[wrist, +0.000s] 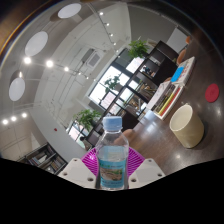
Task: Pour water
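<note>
A clear plastic water bottle (113, 152) with a pale blue label and a blue cap stands upright between my fingers. My gripper (112, 164) is shut on the bottle, the magenta pads (91, 160) pressing its two sides at label height. The bottle is lifted and the whole view is tilted, so the room behind leans over. No cup or other vessel is in view.
Beyond the bottle lies a large room with a wooden floor. A cream round stool (185, 125) stands to the right, near a white shelf unit (171, 92) with coloured items. Potted plants (136, 48) and big windows (105, 95) are further back.
</note>
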Tool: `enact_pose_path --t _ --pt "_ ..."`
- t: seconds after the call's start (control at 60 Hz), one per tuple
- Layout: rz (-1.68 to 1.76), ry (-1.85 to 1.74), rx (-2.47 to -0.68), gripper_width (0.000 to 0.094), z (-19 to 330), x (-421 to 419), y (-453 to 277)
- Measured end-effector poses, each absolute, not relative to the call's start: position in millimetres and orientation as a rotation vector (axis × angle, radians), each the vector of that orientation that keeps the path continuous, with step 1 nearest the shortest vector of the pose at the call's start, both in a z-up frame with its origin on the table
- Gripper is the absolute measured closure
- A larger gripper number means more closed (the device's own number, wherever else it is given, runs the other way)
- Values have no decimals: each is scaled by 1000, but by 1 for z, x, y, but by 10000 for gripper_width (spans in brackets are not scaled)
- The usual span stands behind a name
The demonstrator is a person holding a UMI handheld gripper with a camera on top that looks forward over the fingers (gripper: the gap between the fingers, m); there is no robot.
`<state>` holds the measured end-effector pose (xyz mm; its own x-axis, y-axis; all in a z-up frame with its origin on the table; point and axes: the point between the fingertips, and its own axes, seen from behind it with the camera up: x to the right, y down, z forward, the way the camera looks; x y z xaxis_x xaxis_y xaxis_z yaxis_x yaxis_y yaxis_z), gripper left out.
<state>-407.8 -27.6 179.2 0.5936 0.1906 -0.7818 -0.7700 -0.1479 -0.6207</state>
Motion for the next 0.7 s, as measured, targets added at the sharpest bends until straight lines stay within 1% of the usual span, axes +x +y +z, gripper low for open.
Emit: enact_pose_path --t 0.067,0.083,0.1,0.233,0.35,0.367,0.383,0.467,0.483,0.517,0.6,0.617,0.7 --pt "1054 675 -1407 617 187 -387 -16" --pt "1097 720 -1391 617 201 -384 -21" --pt "1130 751 -1358 618 194 -379 -11" --pt "1378 1032 -1108 615 207 -343 -3" --pt "1531 1236 -886 616 201 -317 -3" --pt "1549 1265 -860 616 208 -312 -12" --pt "1562 1287 -830 616 203 -306 -3" --pt "1627 1410 -700 618 193 -298 -2" --pt "1640 1436 -674 604 195 -292 -11" --pt "1659 1464 -623 614 192 -286 1" --pt "1702 1546 -514 617 186 -278 -9" --pt "1700 1561 -504 599 197 -269 -2" --pt "1730 1611 -492 603 192 -271 -9"
